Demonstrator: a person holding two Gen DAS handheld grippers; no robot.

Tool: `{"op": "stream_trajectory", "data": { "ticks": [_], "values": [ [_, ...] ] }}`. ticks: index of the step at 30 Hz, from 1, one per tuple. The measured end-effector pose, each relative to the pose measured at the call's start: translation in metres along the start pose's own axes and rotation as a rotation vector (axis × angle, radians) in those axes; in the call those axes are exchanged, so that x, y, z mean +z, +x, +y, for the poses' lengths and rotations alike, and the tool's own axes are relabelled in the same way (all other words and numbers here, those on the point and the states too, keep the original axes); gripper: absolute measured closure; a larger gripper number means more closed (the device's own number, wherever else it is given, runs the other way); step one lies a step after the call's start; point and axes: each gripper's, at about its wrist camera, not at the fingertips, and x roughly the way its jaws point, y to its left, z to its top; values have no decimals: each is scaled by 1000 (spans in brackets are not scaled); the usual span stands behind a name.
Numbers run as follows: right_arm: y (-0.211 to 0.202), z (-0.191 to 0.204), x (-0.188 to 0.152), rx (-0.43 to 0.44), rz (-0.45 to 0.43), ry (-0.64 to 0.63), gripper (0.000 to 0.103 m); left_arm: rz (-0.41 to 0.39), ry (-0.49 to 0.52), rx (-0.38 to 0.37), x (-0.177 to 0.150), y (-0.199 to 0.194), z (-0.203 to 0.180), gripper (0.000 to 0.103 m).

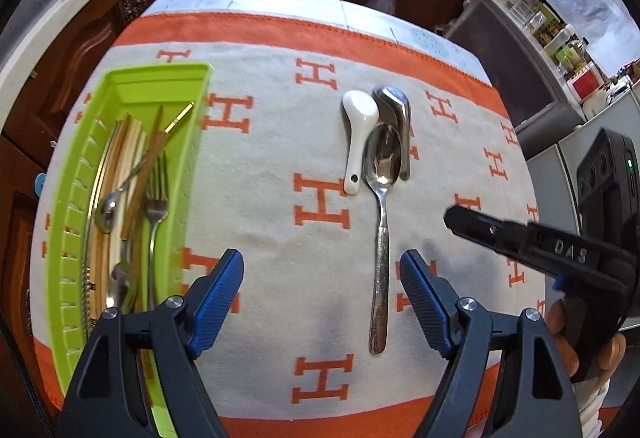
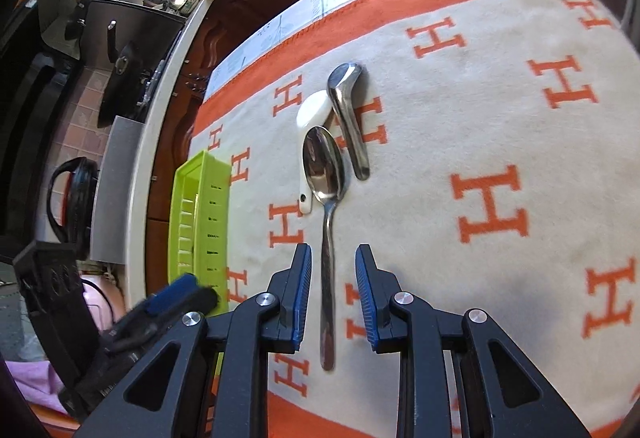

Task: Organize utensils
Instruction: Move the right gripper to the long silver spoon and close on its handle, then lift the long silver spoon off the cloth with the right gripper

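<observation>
A long steel spoon (image 1: 381,222) lies on the H-patterned cloth, its bowl resting between a white ceramic soup spoon (image 1: 358,134) and a short steel soup spoon (image 1: 396,118). A green tray (image 1: 132,86) at the left holds forks, spoons and chopsticks. My left gripper (image 1: 322,270) is open and empty over the cloth, just left of the long spoon's handle. My right gripper (image 2: 333,270) is open, its fingers either side of the long spoon's (image 2: 328,238) handle, above it. The white spoon (image 2: 314,110), short steel spoon (image 2: 349,110) and tray (image 2: 200,214) show in the right wrist view.
The cloth (image 1: 280,166) covers a table with dark wooden cabinets behind. A cluttered counter with jars runs at the right (image 1: 560,38). My right gripper shows in the left wrist view (image 1: 520,238), my left gripper in the right wrist view (image 2: 176,298).
</observation>
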Motion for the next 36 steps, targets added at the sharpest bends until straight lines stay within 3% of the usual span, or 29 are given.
{"op": "stream_trajectory", "data": {
  "ticks": [6,11,18,25,36],
  "values": [
    [37,-16,20,74,57,24,79,36,28,19,-3,23,-8,24],
    [69,-20,24,120,138,29,82,70,23,40,-5,38,-9,35],
    [91,-13,26,125,146,8,94,89,24,32,-10,49,-9,36],
    [99,9,26,49,156,-61,94,101,43,1,-22,53,-17,36],
    [107,57,21,-170,135,-161,99,82,5,-21,-29,44,-7,36]
  ]
}}
